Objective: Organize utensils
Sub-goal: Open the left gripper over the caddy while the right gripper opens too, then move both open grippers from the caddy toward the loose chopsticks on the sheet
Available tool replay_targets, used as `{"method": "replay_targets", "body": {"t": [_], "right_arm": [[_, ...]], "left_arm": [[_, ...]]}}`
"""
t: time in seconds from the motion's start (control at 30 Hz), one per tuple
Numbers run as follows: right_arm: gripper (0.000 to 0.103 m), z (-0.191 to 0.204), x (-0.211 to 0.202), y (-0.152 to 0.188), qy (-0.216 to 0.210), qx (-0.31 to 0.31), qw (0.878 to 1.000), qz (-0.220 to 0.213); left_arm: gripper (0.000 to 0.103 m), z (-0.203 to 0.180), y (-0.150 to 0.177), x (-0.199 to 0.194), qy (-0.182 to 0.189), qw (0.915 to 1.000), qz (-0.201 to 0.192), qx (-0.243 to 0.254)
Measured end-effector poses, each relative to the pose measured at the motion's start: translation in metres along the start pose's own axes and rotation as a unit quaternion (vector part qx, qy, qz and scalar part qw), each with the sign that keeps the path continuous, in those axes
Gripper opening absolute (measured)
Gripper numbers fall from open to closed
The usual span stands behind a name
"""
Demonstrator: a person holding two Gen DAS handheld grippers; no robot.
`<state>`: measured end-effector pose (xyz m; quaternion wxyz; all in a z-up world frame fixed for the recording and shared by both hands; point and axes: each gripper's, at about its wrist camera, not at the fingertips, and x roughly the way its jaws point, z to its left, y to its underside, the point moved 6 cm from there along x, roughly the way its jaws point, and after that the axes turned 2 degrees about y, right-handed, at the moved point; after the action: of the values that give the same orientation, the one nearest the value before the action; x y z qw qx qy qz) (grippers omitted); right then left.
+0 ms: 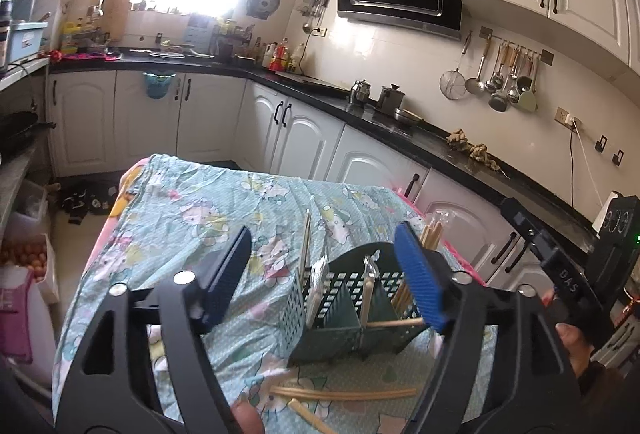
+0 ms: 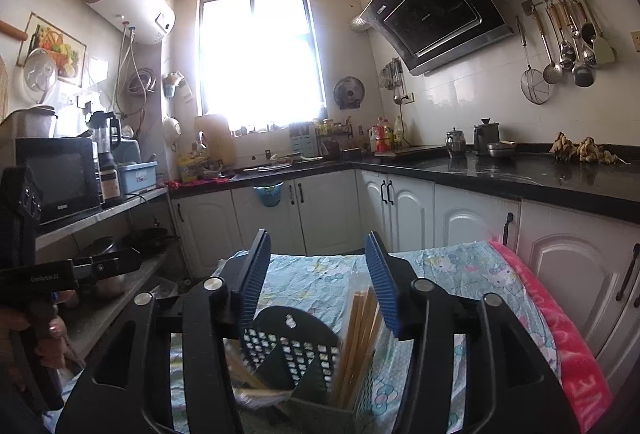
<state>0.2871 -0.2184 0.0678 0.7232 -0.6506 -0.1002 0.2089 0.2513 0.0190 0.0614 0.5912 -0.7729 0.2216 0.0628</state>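
A dark green perforated utensil holder (image 1: 340,318) stands on a table under a light blue cartoon cloth (image 1: 192,218). Wooden chopsticks (image 1: 432,234) and wrapped utensils (image 1: 370,274) stand in its compartments. Loose chopsticks (image 1: 344,393) lie on the cloth in front of it. My left gripper (image 1: 320,286) is open and empty, above and just before the holder. In the right wrist view the holder (image 2: 292,350) sits right below my right gripper (image 2: 316,286), which is open and empty. A bundle of chopsticks (image 2: 358,346) stands in it beside the right finger.
White cabinets (image 1: 304,138) under a black counter (image 1: 400,130) run behind and to the right of the table. A pink towel (image 2: 560,330) edges the table's right side. A shelf with a microwave (image 2: 60,178) stands left. The other gripper's body (image 1: 560,262) is at right.
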Motion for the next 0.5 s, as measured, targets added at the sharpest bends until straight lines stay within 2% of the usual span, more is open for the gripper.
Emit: {"method": "replay_targets", "body": {"t": [0.17,0.5], "right_arm": [[0.057,0.008,-0.020,0.000,-0.012,-0.001,1.000,0.004],[0.061,0.029,-0.049,0.006,-0.032,-0.014,0.999,0.019]], "left_arm": [[0.084,0.002,0.007,-0.015,-0.005,1.0000,0.000,-0.001],[0.091,0.003,0.022,-0.043,-0.014,0.9999,-0.002,-0.006]]}}
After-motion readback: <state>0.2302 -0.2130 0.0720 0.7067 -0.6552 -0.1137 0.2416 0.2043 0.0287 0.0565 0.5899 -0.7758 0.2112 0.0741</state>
